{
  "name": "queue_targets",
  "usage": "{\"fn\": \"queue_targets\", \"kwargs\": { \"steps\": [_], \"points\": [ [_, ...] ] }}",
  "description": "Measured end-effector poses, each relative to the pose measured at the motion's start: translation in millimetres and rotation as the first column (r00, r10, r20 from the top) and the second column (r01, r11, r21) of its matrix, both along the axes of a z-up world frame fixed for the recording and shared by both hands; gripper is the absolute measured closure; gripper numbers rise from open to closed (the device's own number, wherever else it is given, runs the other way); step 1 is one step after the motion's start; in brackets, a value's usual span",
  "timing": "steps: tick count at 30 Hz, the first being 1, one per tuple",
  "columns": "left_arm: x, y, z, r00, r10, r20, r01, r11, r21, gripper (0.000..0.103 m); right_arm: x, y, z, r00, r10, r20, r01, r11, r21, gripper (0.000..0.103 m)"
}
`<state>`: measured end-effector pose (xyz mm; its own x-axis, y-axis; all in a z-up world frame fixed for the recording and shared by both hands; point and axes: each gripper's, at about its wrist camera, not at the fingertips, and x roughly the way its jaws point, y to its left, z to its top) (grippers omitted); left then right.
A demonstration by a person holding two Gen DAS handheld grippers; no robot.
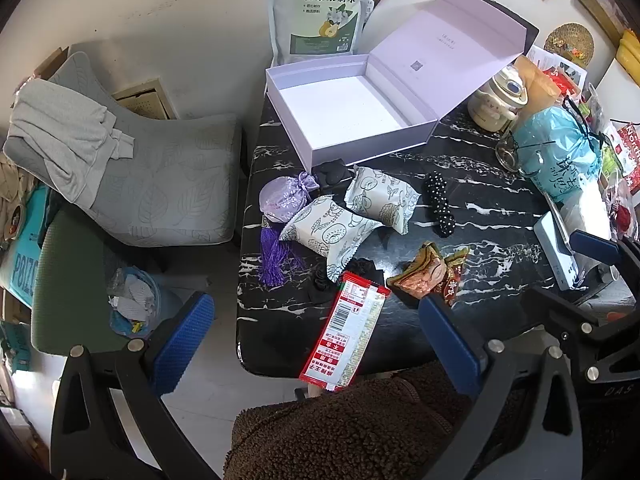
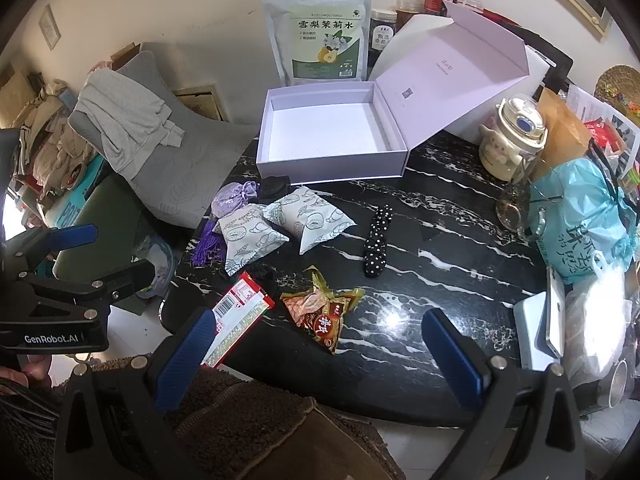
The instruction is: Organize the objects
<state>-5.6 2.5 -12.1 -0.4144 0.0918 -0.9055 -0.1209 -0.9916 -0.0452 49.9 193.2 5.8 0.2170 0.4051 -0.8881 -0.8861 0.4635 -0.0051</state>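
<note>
My table (image 2: 440, 248) is looking like polished black marble with white veins, glossy enough to be throwing glare. The open box (image 2: 320, 168) is reading as matt lilac cardboard, smooth inside. The two printed sachets (image 2: 308, 216) are looking like soft matt paper, while the red wrapper (image 2: 240, 316) and the brown snack pack (image 2: 320, 312) are shining like crinkly foil plastic. The purple pouch (image 2: 232, 200) is looking like satiny cloth. My own finger pads (image 2: 184, 360) are showing ribbed blue rubber on matt black plastic.
</note>
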Motion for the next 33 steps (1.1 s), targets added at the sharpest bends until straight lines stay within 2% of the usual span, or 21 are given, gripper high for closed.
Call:
{"fn": "queue_targets", "kwargs": {
  "steps": [15,33],
  "points": [
    [2.6,3.9,6.5,1.0,-0.015,-0.012,0.015,1.0,0.004,0.001,-1.0,-5.4,5.0,0.998,-0.066,0.016,0.066,0.998,0.005,0.001],
    [6.1,2.2,4.8,1.0,-0.023,0.018,0.023,1.0,0.007,0.001,1.4,2.8,8.3,0.991,-0.132,0.013,0.132,0.991,-0.013,0.001]
  ]
}}
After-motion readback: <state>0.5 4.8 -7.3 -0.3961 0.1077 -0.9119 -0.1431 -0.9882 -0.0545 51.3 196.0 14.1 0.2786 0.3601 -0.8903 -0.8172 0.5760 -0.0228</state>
